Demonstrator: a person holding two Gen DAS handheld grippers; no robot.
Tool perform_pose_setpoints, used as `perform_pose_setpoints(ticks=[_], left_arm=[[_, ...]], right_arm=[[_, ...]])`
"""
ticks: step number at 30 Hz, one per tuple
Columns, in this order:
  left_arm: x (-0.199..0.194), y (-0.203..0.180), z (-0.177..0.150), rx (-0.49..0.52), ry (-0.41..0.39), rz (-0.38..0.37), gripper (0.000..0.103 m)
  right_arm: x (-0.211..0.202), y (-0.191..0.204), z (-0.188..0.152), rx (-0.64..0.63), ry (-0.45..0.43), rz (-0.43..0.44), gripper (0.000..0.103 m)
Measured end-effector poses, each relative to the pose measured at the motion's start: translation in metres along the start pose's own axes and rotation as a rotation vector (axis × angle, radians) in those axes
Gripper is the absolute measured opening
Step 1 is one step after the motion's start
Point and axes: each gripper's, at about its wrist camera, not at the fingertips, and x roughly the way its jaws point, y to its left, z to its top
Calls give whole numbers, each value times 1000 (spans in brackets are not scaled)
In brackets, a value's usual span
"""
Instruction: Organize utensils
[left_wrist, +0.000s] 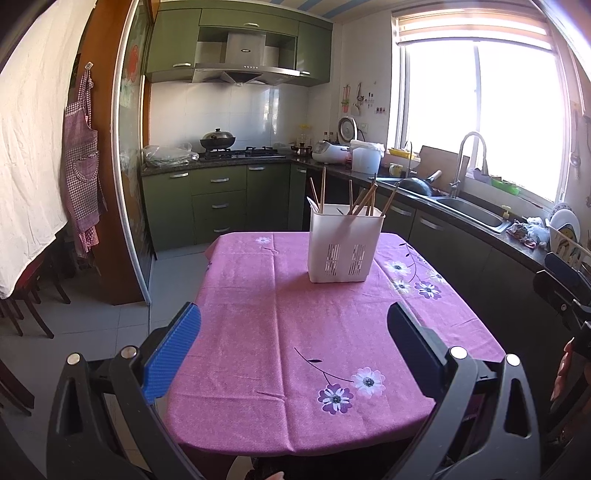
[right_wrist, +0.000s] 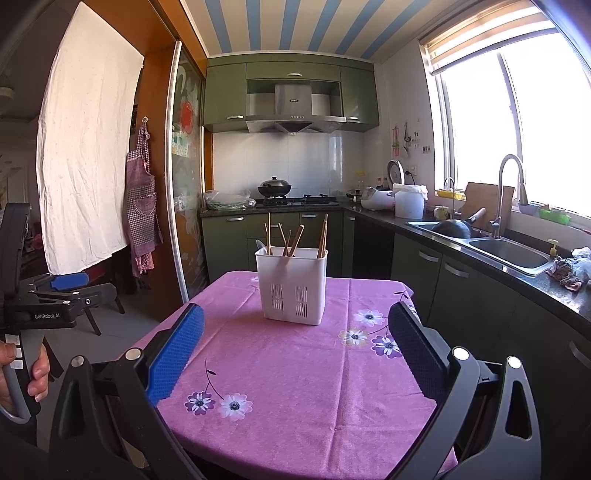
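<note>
A white slotted utensil holder (left_wrist: 345, 248) stands on the far half of the table, which has a pink flowered cloth (left_wrist: 280, 332). Several wooden chopsticks (left_wrist: 364, 201) and a pale spoon (left_wrist: 313, 205) stand in it. It also shows in the right wrist view (right_wrist: 291, 286), with its chopsticks (right_wrist: 295, 240). My left gripper (left_wrist: 293, 332) is open and empty, above the near half of the table. My right gripper (right_wrist: 295, 336) is open and empty, short of the holder. The left gripper's body shows at the left edge of the right wrist view (right_wrist: 55, 299).
A counter with a double sink (left_wrist: 465, 210) and tap runs along the right wall under the window. A stove with a wok (left_wrist: 218, 142) stands at the back. Green cabinets (left_wrist: 218, 201) line the back wall. Dark chairs (left_wrist: 22, 302) stand at the left.
</note>
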Motion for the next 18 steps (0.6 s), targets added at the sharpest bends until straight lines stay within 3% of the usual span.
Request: perform_pose_setpoints(ticks=[18], left_arm=[[2,0,-2,5,3,12,96]], right_arm=[[5,-2,0,6,11,5,98]])
